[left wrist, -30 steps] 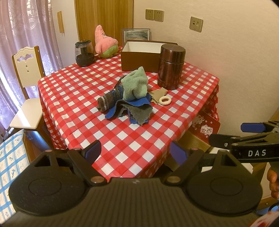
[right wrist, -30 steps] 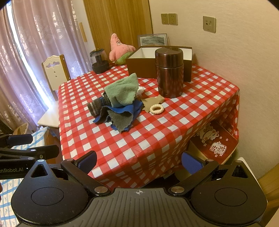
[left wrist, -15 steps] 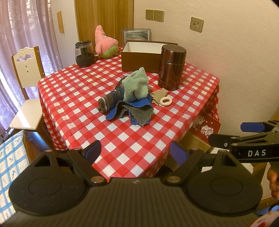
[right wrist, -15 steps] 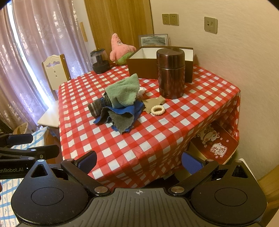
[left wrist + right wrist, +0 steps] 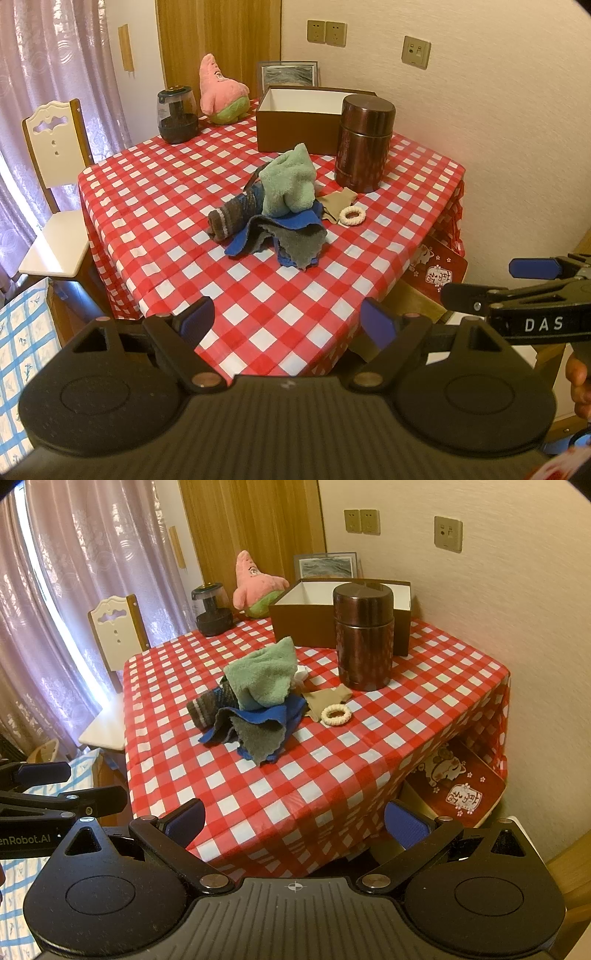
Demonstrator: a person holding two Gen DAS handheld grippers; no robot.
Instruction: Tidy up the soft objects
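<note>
A heap of soft things lies mid-table: a green towel (image 5: 290, 182) on top, a striped dark sock (image 5: 231, 218), blue and grey cloths (image 5: 291, 236), a tan cloth (image 5: 338, 201) and a cream hair tie (image 5: 352, 215). The heap also shows in the right wrist view, with the green towel (image 5: 264, 677) and hair tie (image 5: 335, 715). An open brown box (image 5: 299, 123) stands at the back. My left gripper (image 5: 286, 321) and right gripper (image 5: 295, 821) are both open and empty, held off the table's near corner.
A brown metal canister (image 5: 364, 142) stands right of the heap. A pink starfish plush (image 5: 219, 92) and a dark jar (image 5: 176, 114) sit at the back left. A white chair (image 5: 55, 155) stands left of the red checked table (image 5: 258, 306). A wall is on the right.
Both grippers have drifted slightly closer to the table. Nothing on the table has moved.
</note>
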